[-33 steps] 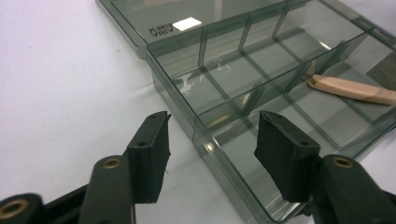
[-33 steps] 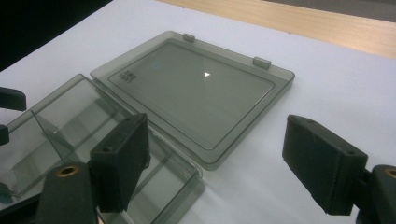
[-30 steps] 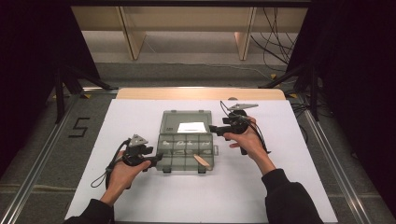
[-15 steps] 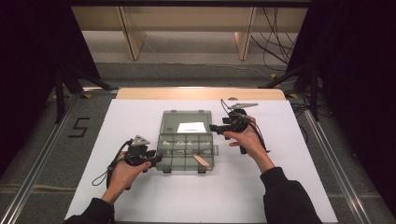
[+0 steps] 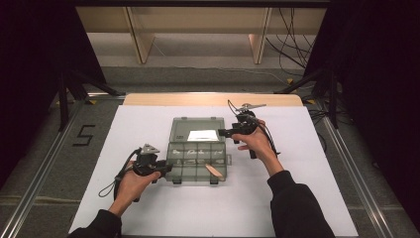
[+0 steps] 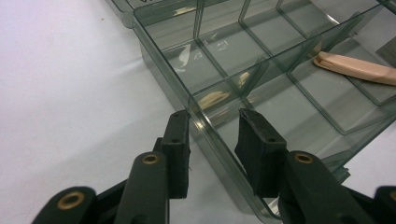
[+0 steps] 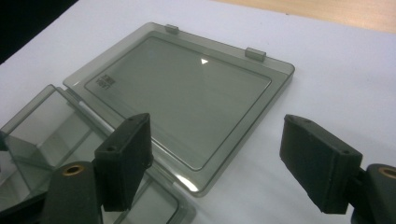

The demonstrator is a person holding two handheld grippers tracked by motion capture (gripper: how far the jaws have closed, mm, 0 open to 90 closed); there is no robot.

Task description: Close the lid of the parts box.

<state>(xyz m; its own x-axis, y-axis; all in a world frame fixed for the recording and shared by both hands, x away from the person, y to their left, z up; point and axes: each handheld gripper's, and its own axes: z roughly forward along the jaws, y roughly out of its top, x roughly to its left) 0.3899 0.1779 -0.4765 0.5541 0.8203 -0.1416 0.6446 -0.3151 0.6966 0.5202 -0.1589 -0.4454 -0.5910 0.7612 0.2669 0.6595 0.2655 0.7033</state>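
Your left gripper (image 6: 212,140) has its two black jaws straddling the near side wall of the compartment box (image 6: 261,70), one jaw outside on the white table cover (image 6: 70,93), one inside a compartment; a narrow gap shows at the wall on each side, so it is not clamped. Your right gripper (image 7: 219,163) is spread wide, its jaws hovering over the near corner of the open lid (image 7: 182,93) and gripping nothing.

In the high view the left gripper (image 5: 157,169) sits at the box's left front edge and the right gripper (image 5: 229,133) at the lid's right edge. White cover lies bare on both outer sides (plenty of room there).

The box (image 5: 197,161) is smoky translucent plastic, rectangular, thin-walled, split by dividers; the lid lies flat behind it, hinged, with two small latch tabs on its far edge. One compartment holds a pale pink, elongated, smooth piece (image 6: 355,67); another holds something small and pale that I cannot make out.
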